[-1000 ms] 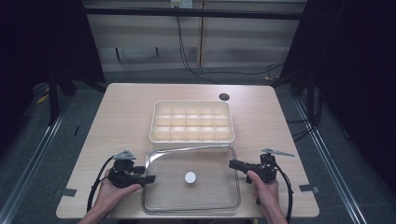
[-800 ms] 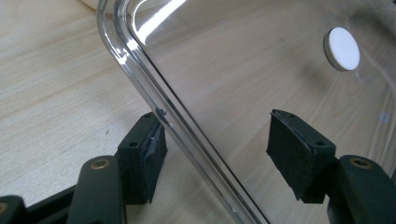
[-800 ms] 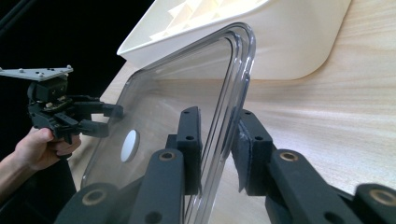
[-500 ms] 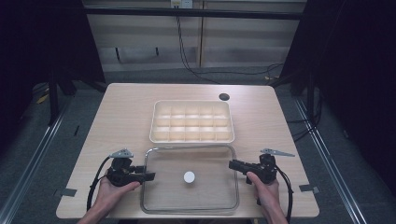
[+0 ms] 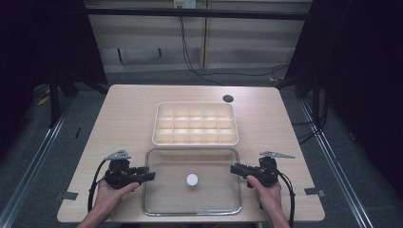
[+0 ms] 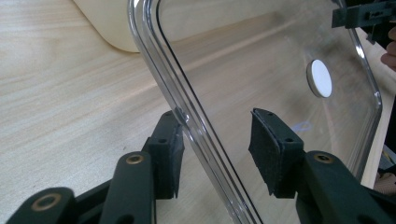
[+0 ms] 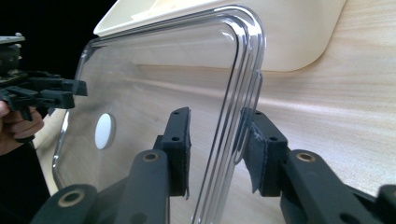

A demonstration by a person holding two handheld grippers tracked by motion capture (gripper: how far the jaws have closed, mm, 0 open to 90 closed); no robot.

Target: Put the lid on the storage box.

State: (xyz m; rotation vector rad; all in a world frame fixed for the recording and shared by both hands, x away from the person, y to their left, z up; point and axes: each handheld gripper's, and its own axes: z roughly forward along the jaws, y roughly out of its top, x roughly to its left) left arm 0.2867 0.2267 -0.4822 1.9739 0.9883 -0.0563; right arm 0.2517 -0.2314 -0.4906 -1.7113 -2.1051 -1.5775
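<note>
I have the left gripper (image 5: 148,175) and right gripper (image 5: 236,168) straddling opposite edges of the clear lid (image 5: 209,199), which lies flat beside the compartment tray (image 5: 195,140). Both jaws stand open around the rim. Next, I judge, both must close evenly before lifting it toward the tray.

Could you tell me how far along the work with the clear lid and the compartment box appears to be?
Done: both grippers are lined up, the left gripper and right gripper each straddling a side rim of the clear lid, jaws open. In hand: closing on the rims; the lid lies flat on the table. Left, probably: gripping, lifting and setting it on the uncovered cream compartment box.
</note>
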